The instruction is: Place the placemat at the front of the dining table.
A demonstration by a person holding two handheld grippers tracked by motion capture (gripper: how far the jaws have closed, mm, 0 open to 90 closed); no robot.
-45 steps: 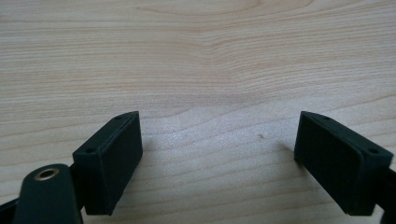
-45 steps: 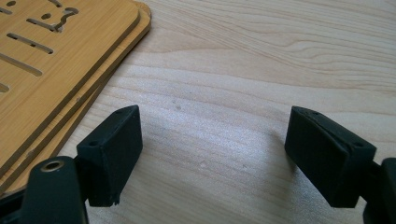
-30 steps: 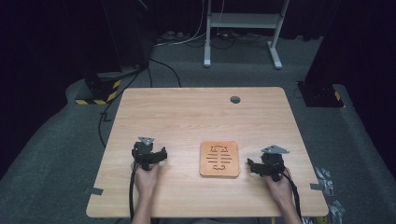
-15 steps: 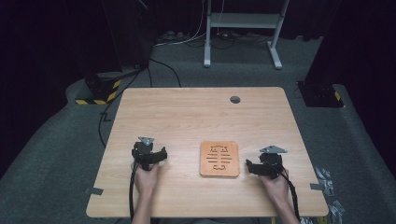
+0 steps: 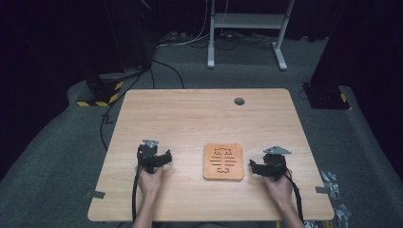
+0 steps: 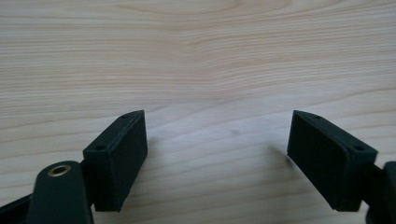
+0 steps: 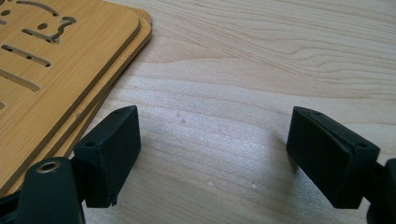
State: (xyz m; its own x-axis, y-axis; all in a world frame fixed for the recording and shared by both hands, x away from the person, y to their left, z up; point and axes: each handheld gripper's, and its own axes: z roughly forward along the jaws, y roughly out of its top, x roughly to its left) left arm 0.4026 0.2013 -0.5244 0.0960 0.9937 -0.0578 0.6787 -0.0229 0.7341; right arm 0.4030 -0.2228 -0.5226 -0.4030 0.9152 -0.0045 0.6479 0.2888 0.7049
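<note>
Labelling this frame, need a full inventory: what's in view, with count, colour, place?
wooden board: 1, orange-brown with cut-out slots, near middle of the table, between the two grippers; in the right gripper view it looks like two stacked layers
table: 1, light wood, centre of the high view
grommet hole: 1, grey, far edge of the tabletop
white frame: 1, white, on the floor beyond the table
striped base: 1, black with yellow-black stripes, floor at far left
grey tape bits: 2, grey, near-left and near-right table edges
left gripper: 1, black, left of the board, jaws open, just closing slightly, nothing between them
right gripper: 1, black, right of the board, jaws open, nothing between them
hands: 2, one behind each gripper
</note>
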